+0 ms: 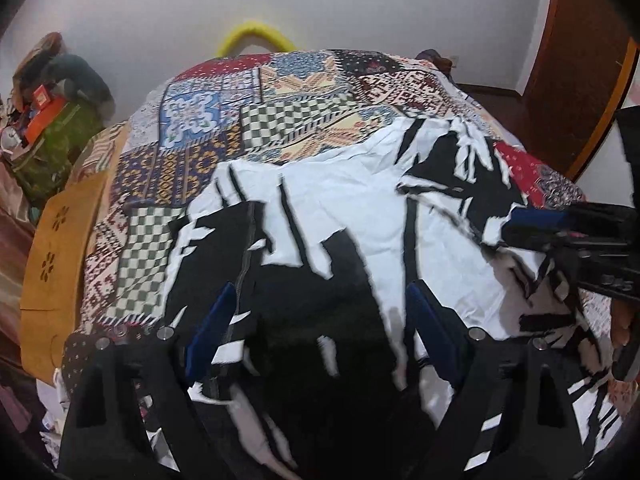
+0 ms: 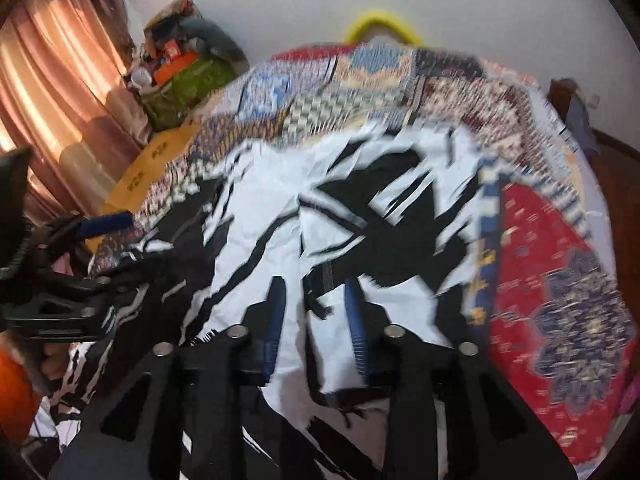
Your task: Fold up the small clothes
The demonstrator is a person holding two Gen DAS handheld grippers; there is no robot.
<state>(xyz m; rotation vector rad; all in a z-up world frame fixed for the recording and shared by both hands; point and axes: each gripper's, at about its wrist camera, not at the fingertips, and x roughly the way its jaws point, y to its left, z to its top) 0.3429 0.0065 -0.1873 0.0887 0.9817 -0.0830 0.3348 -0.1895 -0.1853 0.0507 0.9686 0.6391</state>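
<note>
Tongs first, from the left: the left tongs point(image 1: 316, 332) stand wide apart, pointing steeply down over the near edge of the black-and-white garment point(image 1: 352, 216), with nothing caught between the blue pads point(image 1: 210, 332). They hover above the dark patch of cloth, and I cannot tell whether the tips brush it.

That garment is spread across the patchwork bedspread point(image 1: 200, 120), rumpled, with one part turned over on itself toward the right. It looks like a small printed top, though the shape is hard to read in the creases.

Further right, the right tongs point(image 2: 316, 332) are only narrowly apart. A strip of white cloth lies in the gap between them, but the pads point(image 2: 276, 332) do not seem to press on it, so I would call it released, not held. The view from that side is smeared.

To my eye the step in hand is laying a fold flat and moving to the next grip. Doing it well means letting the cloth settle before lifting clear, then taking hold of a true edge or corner, not a crease in the middle. Both tongs should pinch one layer only and pull the hem taut between them before folding over.
</note>
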